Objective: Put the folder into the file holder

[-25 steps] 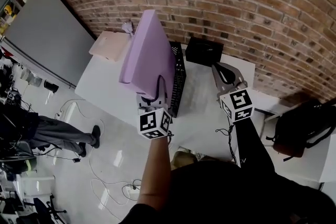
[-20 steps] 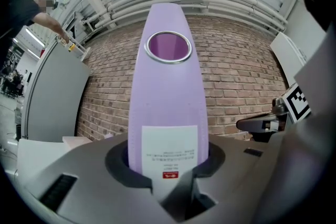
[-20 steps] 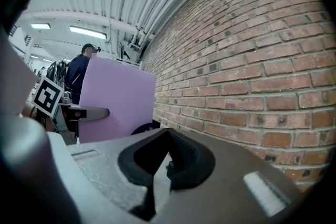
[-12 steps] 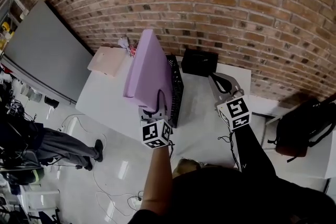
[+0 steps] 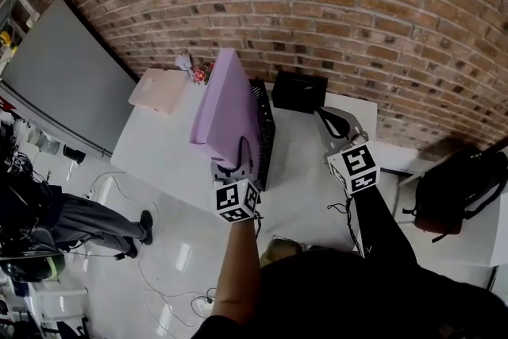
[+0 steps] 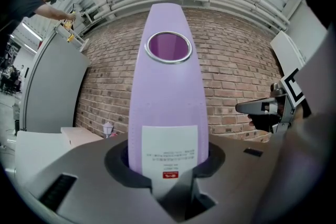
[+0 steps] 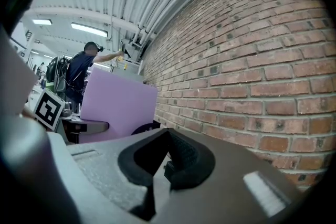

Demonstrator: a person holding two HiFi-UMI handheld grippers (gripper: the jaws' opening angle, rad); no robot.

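Folder look: a thick lilac folder (image 5: pixel 230 111) stands upright; in the left gripper view its rounded spine (image 6: pixel 168 107) faces the camera, with a metal-rimmed finger hole (image 6: pixel 168 46) near the top and a white label (image 6: pixel 169 149) with a small red mark low down.
Folder place: upper centre of the head view, over the white table (image 5: pixel 159 147) and against the left side of the black mesh file holder (image 5: pixel 268 131). I cannot tell whether its bottom edge is inside the holder.
Change: compared with a second ago, the folder and the left gripper sit lower against the file holder, so less of the folder rises above the holder's top edge. The right gripper is where it was.
Folder to left gripper: the left gripper (image 5: pixel 234 163) holds the spine's lower end, and the rest of the folder rises above and beyond it.
Left gripper state: its jaws (image 6: pixel 170 176) are clamped on the folder's spine at the label.
Right gripper state: at centre right of the head view, well apart from the folder, the right gripper (image 5: pixel 333 121) has its jaws together with nothing between them (image 7: pixel 157 176).
Background: a brick wall (image 5: pixel 357 12) runs behind the table.
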